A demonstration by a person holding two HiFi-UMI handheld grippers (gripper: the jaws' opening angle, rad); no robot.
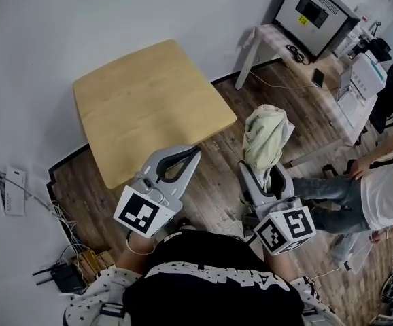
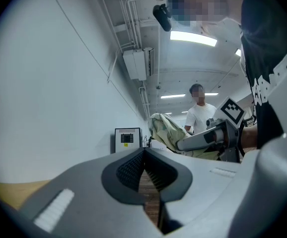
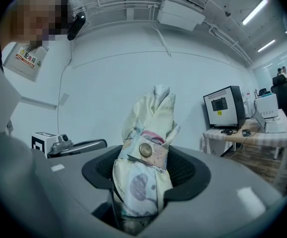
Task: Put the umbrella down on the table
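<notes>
Standing clamped between the fingers of the right gripper [image 3: 143, 180], the folded umbrella [image 3: 147, 128] is held clear of the table [image 1: 149, 100], fingers of the left gripper [image 2: 144, 157] pressed together empty; slippage is risked through yielding fabric.

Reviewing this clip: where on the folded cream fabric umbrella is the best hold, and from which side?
Grip the folded cream fabric umbrella at its strapped lower section, where the snap-button strap cinches it into a narrow bundle; the top flares loose. Come across its width from the side, as the right gripper does.
</notes>
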